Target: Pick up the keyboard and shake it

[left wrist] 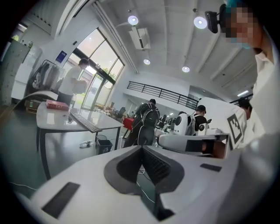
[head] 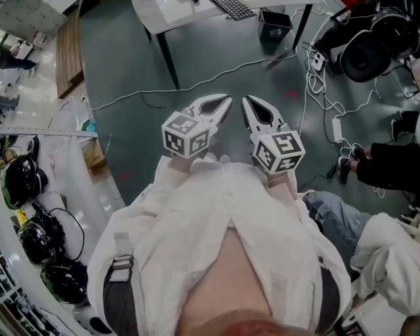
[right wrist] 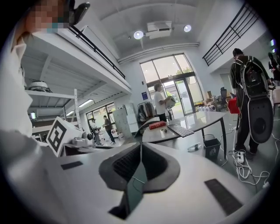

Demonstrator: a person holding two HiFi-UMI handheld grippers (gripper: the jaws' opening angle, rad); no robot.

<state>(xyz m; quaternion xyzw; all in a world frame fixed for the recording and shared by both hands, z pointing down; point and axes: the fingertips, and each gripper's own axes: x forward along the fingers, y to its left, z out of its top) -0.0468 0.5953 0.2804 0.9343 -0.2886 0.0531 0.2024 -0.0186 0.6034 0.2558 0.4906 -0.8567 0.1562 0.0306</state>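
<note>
A dark keyboard [head: 233,8] lies on a white table [head: 184,14] at the top of the head view, well ahead of both grippers. It also shows on the table's top in the left gripper view as the keyboard [left wrist: 85,122] and in the right gripper view as the keyboard [right wrist: 180,130]. My left gripper [head: 226,100] and right gripper [head: 247,100] are held side by side in front of the person's chest, above the green floor. Both are shut with nothing between their tips, in the left gripper [left wrist: 142,147] view and the right gripper [right wrist: 141,143] view alike.
A red book [right wrist: 157,125] lies on the table beyond the keyboard. A black bin [head: 275,25] stands under the table. Cables and a power strip [head: 337,129] trail across the floor at right, near a seated person's legs [head: 384,167]. Helmets [head: 21,180] sit at left. People stand in the background.
</note>
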